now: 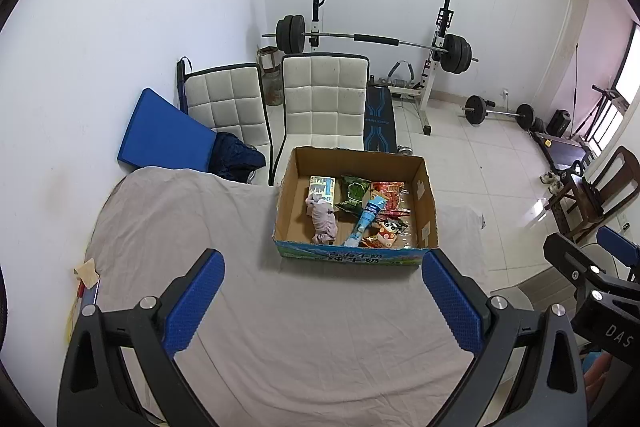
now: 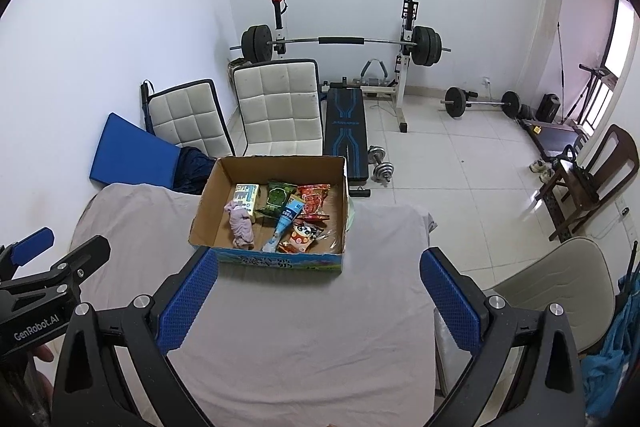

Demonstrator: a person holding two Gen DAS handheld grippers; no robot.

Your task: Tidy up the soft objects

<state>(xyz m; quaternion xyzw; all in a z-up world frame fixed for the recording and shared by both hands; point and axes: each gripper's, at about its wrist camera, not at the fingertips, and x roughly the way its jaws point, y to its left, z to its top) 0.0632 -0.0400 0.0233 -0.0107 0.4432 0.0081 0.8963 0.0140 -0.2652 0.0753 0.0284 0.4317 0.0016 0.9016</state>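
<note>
Here, an open cardboard box (image 1: 424, 203) stands on a table draped in a grey cloth (image 1: 280, 327), and it holds a crumpled pink cloth (image 1: 323, 217) at its left, a white and green carton (image 1: 322, 188) behind that, a green snack packet (image 1: 353, 195), a long blue packet (image 1: 365, 223) lying diagonally, and red snack packets (image 1: 390, 199) at its right. The left gripper (image 1: 323, 303) and the right gripper (image 2: 318, 301) both hover above the bare cloth on the near side of the box, each with its blue-padded fingers spread wide and gripping nothing.
</note>
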